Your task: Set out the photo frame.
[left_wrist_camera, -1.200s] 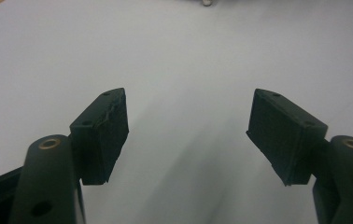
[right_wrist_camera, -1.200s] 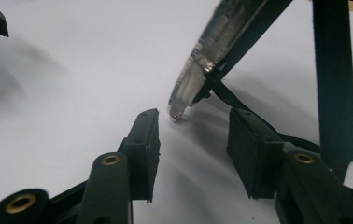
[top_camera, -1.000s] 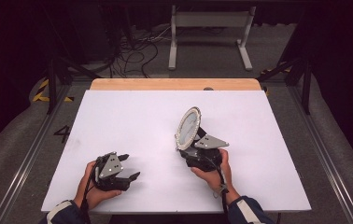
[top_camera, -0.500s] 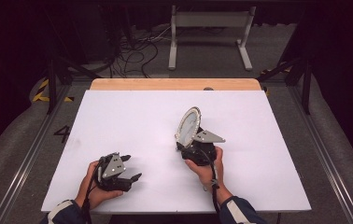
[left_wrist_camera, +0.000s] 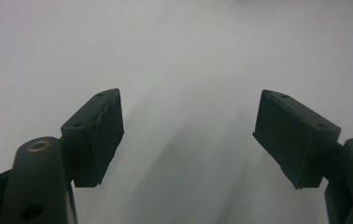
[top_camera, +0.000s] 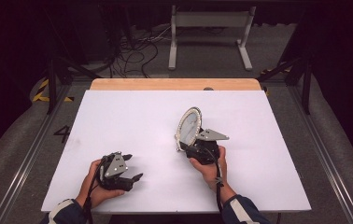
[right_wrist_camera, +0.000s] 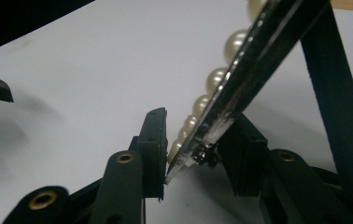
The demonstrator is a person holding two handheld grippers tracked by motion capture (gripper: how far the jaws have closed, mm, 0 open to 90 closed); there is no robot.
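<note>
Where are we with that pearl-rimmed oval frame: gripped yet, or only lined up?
Done: the right gripper has the pearl-rimmed frame edge between its pads, jaws just been closing, and they look pressed on it. In hand: the frame stands tilted on the white table. Left: moving it; the left gripper waits open.

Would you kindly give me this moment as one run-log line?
left gripper: open, empty, on table | right gripper: jaws just closing on mirror edge | mirror: upright, pearl-rimmed
</note>
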